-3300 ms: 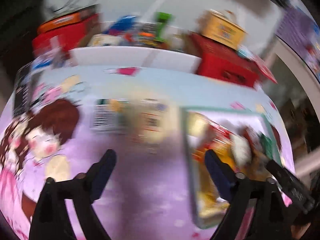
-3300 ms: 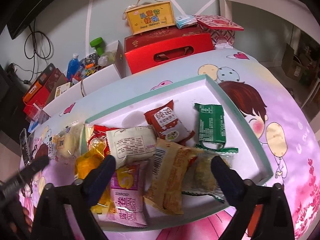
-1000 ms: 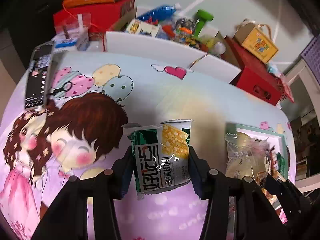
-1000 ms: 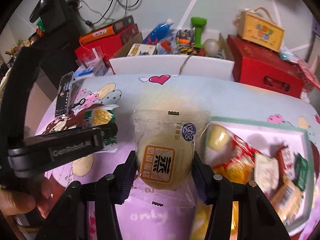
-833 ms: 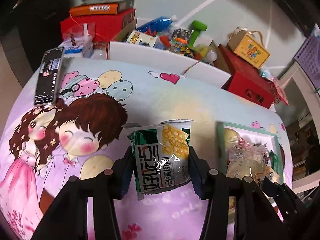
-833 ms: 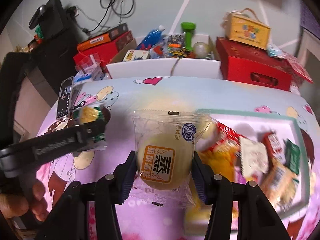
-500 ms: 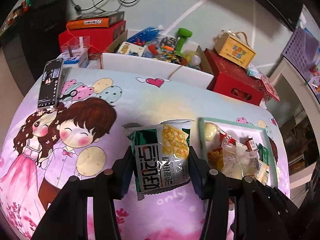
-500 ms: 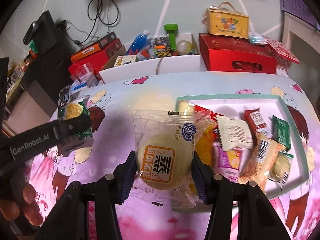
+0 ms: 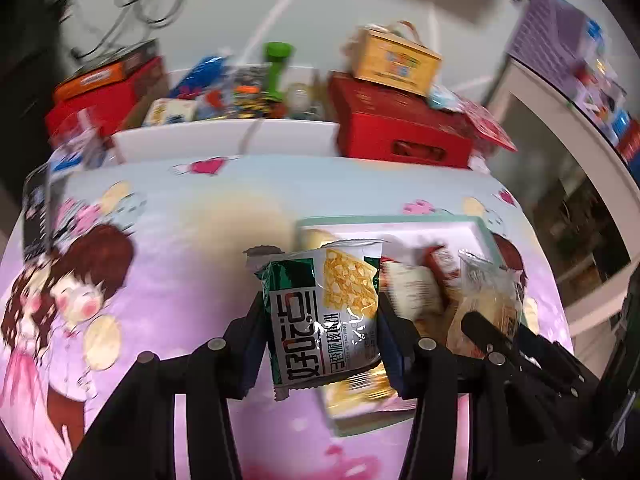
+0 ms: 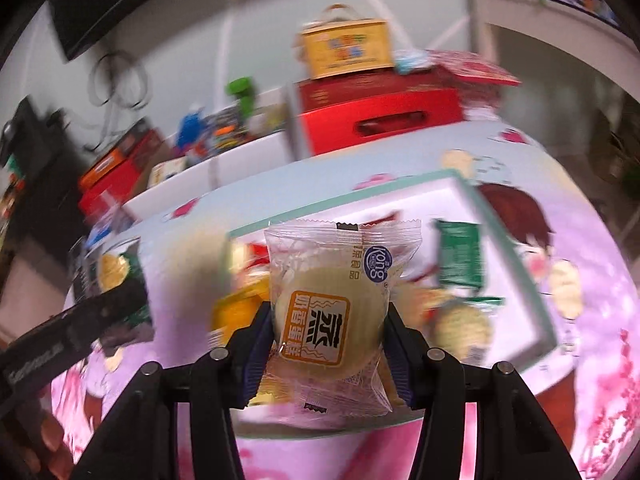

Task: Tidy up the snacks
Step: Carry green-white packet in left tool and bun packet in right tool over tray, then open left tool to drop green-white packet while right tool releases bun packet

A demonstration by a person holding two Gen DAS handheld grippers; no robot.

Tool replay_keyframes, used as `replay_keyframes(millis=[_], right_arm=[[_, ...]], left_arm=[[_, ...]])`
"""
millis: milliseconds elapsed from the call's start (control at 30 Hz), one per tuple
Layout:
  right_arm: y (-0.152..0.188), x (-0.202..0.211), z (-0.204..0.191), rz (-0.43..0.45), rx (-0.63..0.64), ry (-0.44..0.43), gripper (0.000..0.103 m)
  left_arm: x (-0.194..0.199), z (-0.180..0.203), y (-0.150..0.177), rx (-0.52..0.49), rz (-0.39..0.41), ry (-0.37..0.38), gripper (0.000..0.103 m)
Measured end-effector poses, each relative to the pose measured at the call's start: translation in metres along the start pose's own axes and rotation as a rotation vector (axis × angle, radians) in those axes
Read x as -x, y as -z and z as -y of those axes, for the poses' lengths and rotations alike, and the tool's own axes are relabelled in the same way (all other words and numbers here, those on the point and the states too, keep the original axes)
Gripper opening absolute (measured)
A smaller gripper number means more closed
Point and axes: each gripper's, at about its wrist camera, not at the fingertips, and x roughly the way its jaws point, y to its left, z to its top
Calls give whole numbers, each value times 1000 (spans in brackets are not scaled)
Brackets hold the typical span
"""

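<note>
The left tongs [image 9: 320, 320] are closed on a green-and-white cracker packet [image 9: 324, 316], pinched by its side edges so it stands upright between the pads. The right tongs [image 10: 328, 332] clamp a clear-wrapped round cake [image 10: 328, 312] the same way, its label facing up. Both packets hang clear above the counter [image 9: 192, 208], probably so they can be carried to the tray. Just beyond and to the right of the left tongs, and directly under and behind the right ones, sits the teal-rimmed tray [image 10: 516, 264] with a heap of other snacks. The counter wears a pink cartoon cloth. Farther off stand a red box [image 10: 384, 120], a yellow carton [image 10: 344, 48] on top, and cluttered white bins.
</note>
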Motion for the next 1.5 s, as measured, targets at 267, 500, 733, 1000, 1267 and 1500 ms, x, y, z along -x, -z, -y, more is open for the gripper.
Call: replay_keyframes(millis=[267, 500, 733, 1000, 1267, 1500], right_arm=[[-7, -14, 52, -33, -102, 41, 55], [-10, -18, 52, -19, -89, 29, 55], [-10, -20, 53, -10, -95, 16, 57], [-8, -20, 59, -3, -99, 40, 73], [2, -13, 49, 21, -68, 55, 103], [16, -3, 30, 46, -15, 51, 103]], left_arm=[[-33, 60, -6, -123, -69, 33, 52], [-54, 70, -10, -124, -113, 32, 52], [-52, 58, -11, -62, -120, 69, 59], [-26, 36, -4, -5, -84, 87, 64], [-13, -4, 20, 50, -40, -32, 94], [-5, -33, 50, 69, -20, -106, 98]])
